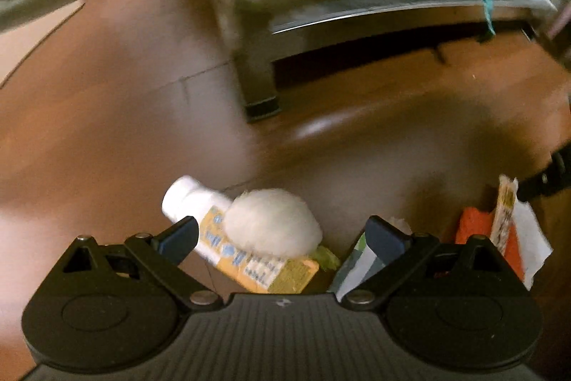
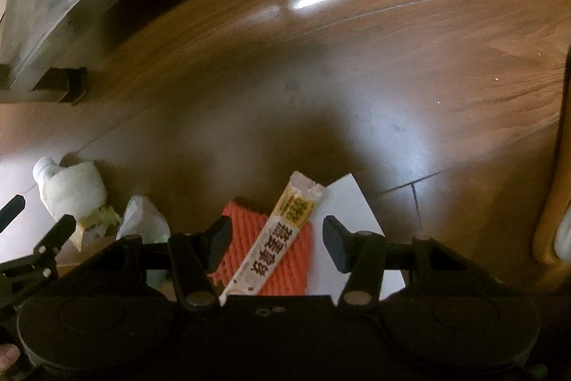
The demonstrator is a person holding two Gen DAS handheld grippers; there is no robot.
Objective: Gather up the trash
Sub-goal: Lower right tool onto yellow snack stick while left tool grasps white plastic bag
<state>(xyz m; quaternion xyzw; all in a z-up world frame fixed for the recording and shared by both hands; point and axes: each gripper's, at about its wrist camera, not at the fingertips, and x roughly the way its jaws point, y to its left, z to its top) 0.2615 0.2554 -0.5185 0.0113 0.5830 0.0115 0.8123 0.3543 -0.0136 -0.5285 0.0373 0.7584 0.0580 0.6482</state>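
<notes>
Trash lies on a wooden floor. In the left wrist view my left gripper is open over a white bottle with a yellow label and a white fluffy wad resting on it. A green-white wrapper lies by the right finger. In the right wrist view my right gripper is open over a long yellow-white snack wrapper, which lies on orange foam netting and a white paper sheet. Neither gripper holds anything.
A grey metal furniture leg and low shelf stand behind the trash. The bottle and wad also show at the left of the right wrist view, beside a crumpled clear bag. A wooden leg stands at the right.
</notes>
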